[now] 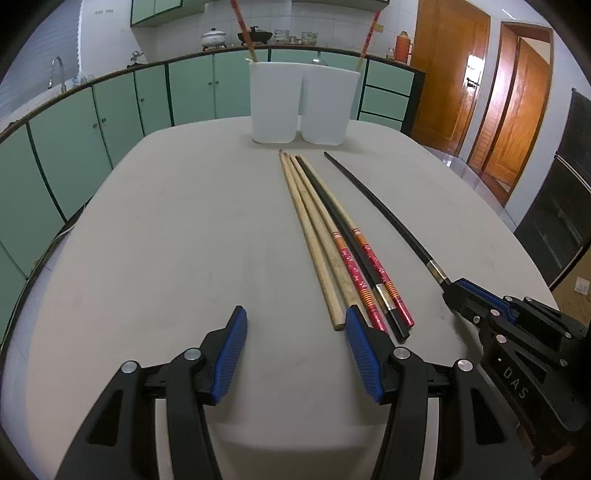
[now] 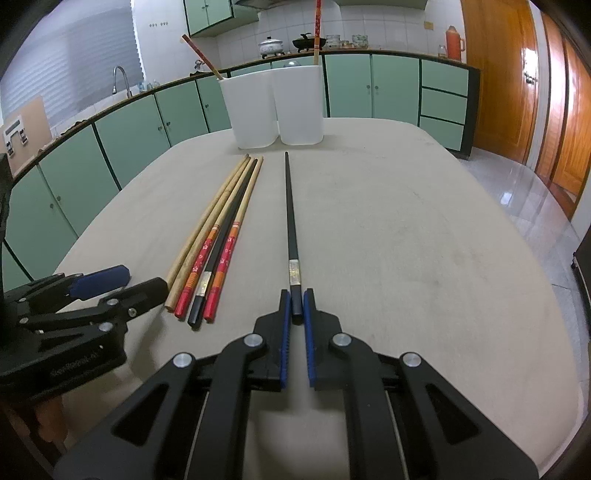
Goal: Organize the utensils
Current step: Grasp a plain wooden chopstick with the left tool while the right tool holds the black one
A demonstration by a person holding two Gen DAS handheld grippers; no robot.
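Observation:
A white two-compartment holder (image 1: 300, 105) (image 2: 275, 109) stands at the table's far side, with one red-patterned chopstick (image 1: 242, 27) (image 2: 201, 57) in its left compartment and another (image 1: 369, 35) (image 2: 317, 31) in its right. Several chopsticks lie side by side on the table (image 1: 343, 240) (image 2: 218, 236): plain wooden, red-handled and black. My right gripper (image 2: 296, 310) (image 1: 458, 291) is shut on the end of a separate black chopstick (image 2: 289, 214) (image 1: 380, 206) lying on the table. My left gripper (image 1: 295, 325) (image 2: 122, 282) is open and empty, its right finger beside the bundle's near ends.
The beige table (image 1: 166, 240) (image 2: 424, 240) has rounded edges. Green kitchen cabinets (image 1: 110, 114) with a sink tap (image 1: 59, 72) run behind it. Wooden doors (image 1: 491, 88) stand at the right.

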